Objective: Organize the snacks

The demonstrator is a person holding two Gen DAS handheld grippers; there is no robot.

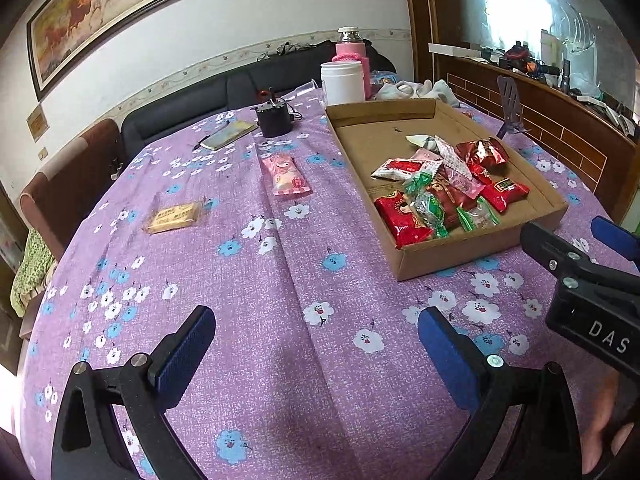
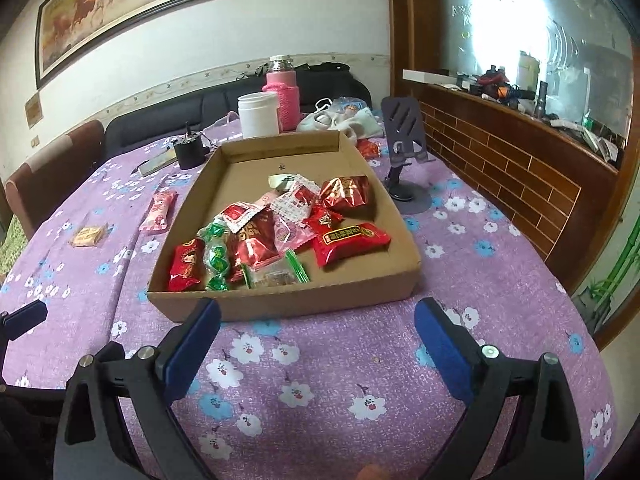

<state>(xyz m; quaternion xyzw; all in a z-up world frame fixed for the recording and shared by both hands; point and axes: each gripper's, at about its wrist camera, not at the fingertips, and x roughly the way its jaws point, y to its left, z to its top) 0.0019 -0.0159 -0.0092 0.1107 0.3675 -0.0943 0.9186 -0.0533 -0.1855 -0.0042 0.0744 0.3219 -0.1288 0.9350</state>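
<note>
One table covered by a purple flowered cloth fills both views. On it sits one shallow cardboard tray, holding a heap of wrapped snacks: roughly a dozen, mostly red packets with a few green-ended and pink ones, overlapping too much for an exact count. Behind the tray stand one white jar and one flask in a pink sleeve, with one grey phone stand to the tray's right. One small dark pot sits left of the jar.

Two snacks lie loose on the cloth, left of the tray: one pink packet near the tray's side, one flat tan biscuit packet further left. One more red packet lies just behind the tray's far right corner.

Two grippers: the left gripper hangs over bare cloth, jaws wide apart and empty; the right gripper hangs before the tray's near wall, jaws likewise spread, nothing between them
</note>
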